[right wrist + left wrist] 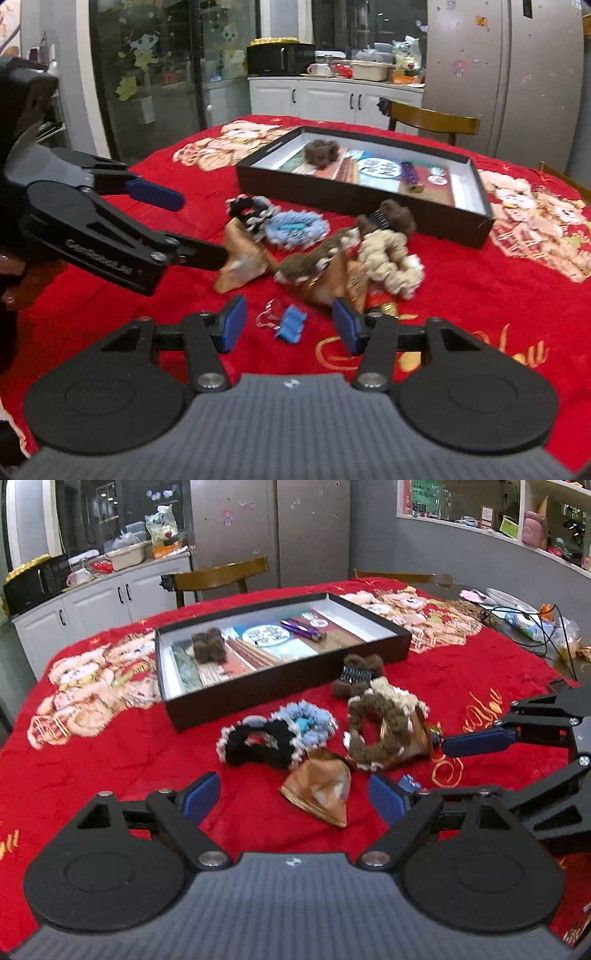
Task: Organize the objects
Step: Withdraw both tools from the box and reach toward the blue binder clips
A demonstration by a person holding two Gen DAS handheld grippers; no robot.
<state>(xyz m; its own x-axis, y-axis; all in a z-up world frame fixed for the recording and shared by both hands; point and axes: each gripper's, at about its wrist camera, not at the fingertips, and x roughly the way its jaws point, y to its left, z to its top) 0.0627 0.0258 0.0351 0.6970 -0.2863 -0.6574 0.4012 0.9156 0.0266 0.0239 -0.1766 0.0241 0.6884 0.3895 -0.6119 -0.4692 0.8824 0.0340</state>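
Left wrist view: the counter under its red cloth carries the open black box at twelve o'clock, clear cloth all round. The scrunchie pile sits between box and tongs. The left tongs gape empty — the tan pouch lies dead ahead, its long axis toward five o'clock. The right tongs, half-open and empty, frame the small blue clip.
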